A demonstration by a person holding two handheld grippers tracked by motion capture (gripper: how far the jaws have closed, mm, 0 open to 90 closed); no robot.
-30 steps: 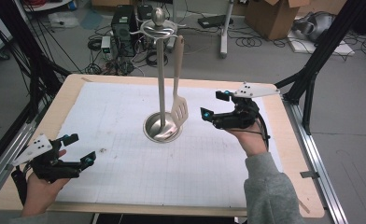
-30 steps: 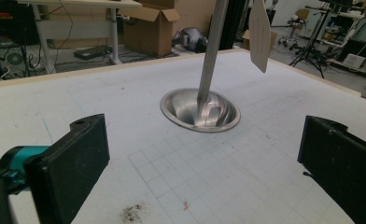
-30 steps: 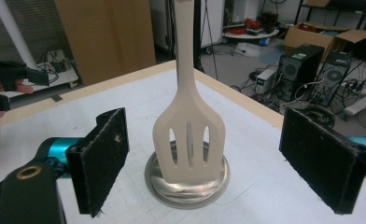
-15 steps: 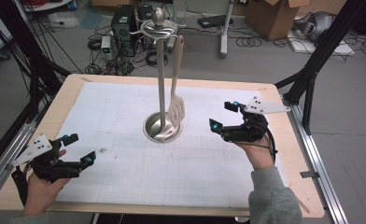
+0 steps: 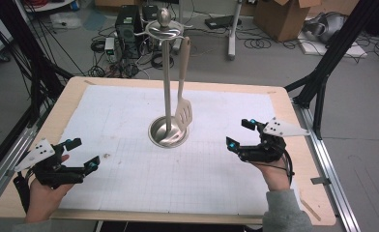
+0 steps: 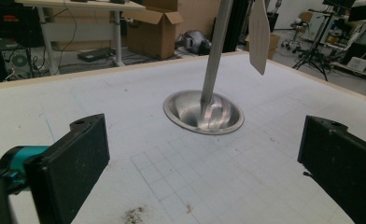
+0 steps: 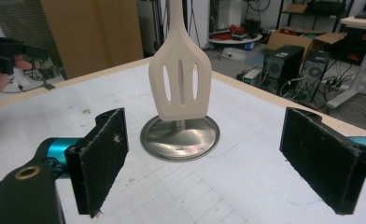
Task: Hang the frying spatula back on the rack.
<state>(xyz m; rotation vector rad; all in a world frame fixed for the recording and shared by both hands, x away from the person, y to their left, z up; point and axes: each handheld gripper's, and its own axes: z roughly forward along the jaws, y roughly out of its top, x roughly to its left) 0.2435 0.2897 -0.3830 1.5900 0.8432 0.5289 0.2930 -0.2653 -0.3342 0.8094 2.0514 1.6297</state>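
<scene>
A metal utensil stand [image 5: 167, 87] rises from a round steel base [image 5: 167, 132] at the middle of the table. A cream slotted spatula [image 5: 183, 94] hangs from one of its top hooks, blade down just above the base; the blade [image 7: 180, 84] also fills the centre of the right gripper view. My left gripper [image 5: 83, 154] rests open near the front left corner, nothing between its jaws. My right gripper [image 5: 239, 134] is open to the right of the base, apart from the spatula. In the left gripper view the base [image 6: 203, 112] and pole lie ahead.
A white gridded mat [image 5: 129, 174] covers the wooden table [image 5: 71, 92]. Black frame legs [image 5: 323, 72] stand at the right and left edges. Boxes, computers and cables lie on the floor beyond the far edge.
My right gripper has drawn back from beside the spatula toward the front right of the table. The left gripper has stayed put. The spatula hangs as before.
</scene>
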